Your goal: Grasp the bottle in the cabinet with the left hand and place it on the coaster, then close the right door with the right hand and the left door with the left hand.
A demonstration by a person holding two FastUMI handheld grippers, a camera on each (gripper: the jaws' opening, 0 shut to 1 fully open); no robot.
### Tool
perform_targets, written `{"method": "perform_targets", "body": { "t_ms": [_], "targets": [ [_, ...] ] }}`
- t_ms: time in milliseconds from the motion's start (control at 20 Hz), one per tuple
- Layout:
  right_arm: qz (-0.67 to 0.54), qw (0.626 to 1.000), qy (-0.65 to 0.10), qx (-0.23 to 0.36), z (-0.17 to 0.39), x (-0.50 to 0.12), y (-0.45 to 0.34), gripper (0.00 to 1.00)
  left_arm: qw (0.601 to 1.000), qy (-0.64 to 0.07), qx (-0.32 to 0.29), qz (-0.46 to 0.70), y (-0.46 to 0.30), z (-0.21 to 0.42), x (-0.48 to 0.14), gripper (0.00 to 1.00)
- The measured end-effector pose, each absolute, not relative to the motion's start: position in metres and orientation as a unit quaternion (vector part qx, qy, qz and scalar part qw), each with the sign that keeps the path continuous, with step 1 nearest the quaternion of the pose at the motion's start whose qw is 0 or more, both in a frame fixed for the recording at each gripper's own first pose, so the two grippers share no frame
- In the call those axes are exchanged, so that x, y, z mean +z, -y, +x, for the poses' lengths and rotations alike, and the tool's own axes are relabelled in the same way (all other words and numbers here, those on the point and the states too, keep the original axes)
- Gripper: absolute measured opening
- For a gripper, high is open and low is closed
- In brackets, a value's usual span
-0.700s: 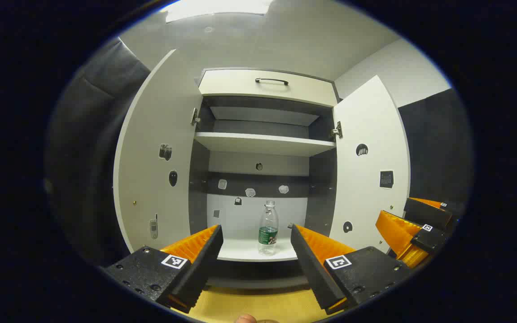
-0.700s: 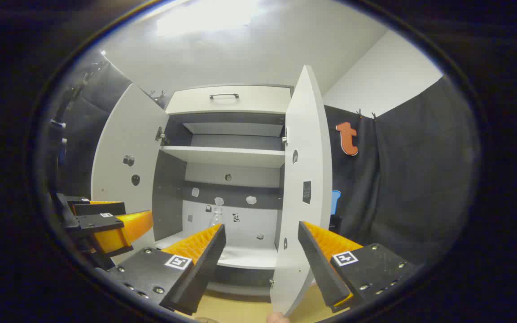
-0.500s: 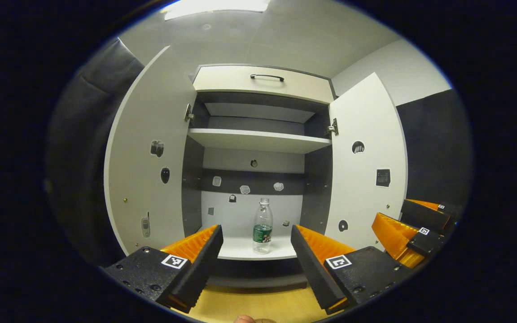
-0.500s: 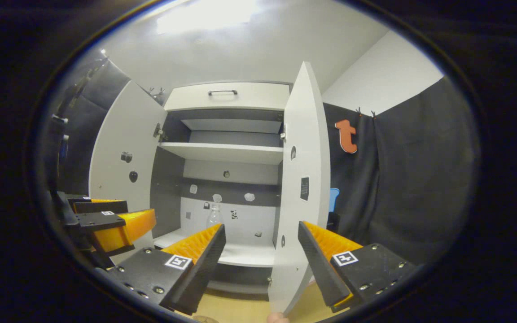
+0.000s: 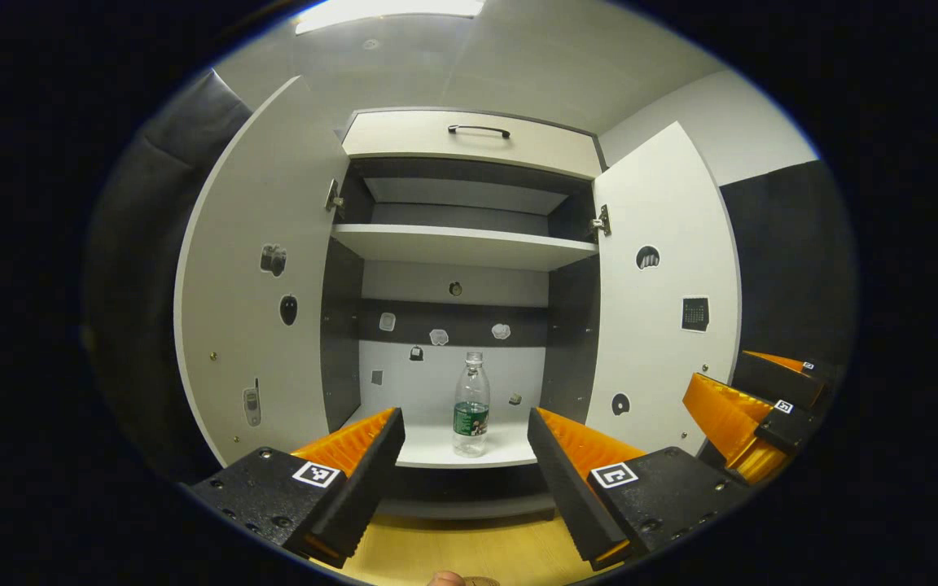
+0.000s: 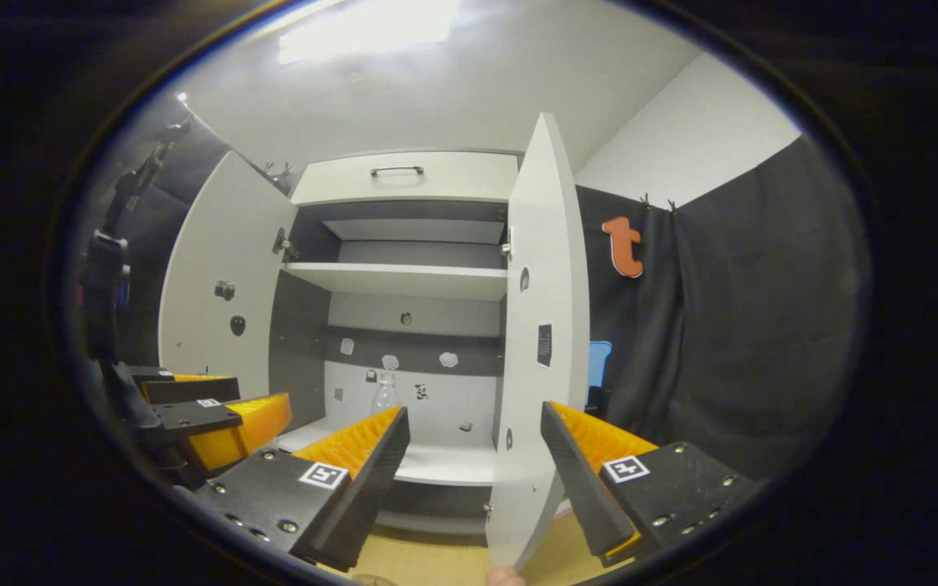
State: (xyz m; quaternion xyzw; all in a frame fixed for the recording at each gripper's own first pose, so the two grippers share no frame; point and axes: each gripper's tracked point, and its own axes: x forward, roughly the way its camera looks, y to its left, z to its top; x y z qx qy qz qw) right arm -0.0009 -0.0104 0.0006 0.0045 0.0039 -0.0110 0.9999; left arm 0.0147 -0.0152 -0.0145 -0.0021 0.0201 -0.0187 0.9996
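The left hand-held gripper [image 5: 462, 443] hangs with fingers spread wide before the cabinet [image 5: 469, 155], both doors swung open. A clear bottle [image 5: 471, 404] stands upright near the front edge of the lower shelf [image 5: 436, 452], untouched.

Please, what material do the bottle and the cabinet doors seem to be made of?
The bottle looks like clear, thin plastic: the back panel shows through it, and a dark green label wraps its middle. The left door and right door look like matte white laminated board, probably coated wood composite: flat, even faces, thin straight edges, metal hinges. The core material cannot be confirmed.
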Motion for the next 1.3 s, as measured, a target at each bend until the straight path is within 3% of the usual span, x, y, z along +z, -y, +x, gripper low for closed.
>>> {"method": "perform_targets", "body": {
  "t_ms": [300, 900, 1300],
  "targets": [
    [-0.004, 0.999, 0.001, -0.032, -0.015, 0.006, 0.030, 0.98, 0.999, -0.026, -0.038, 0.001, 0.018, 0.058, -0.020, 0.93],
    [-0.049, 0.984, -0.003, -0.173, -0.048, 0.003, 0.144, 0.98, 0.997, -0.061, -0.054, -0.014, 0.033, 0.223, -0.061, 0.96],
    [-0.067, 0.971, -0.028, -0.229, -0.059, -0.014, 0.190, 0.98, 0.995, -0.098, -0.032, -0.009, 0.028, 0.296, -0.105, 0.96]
  ]
}}
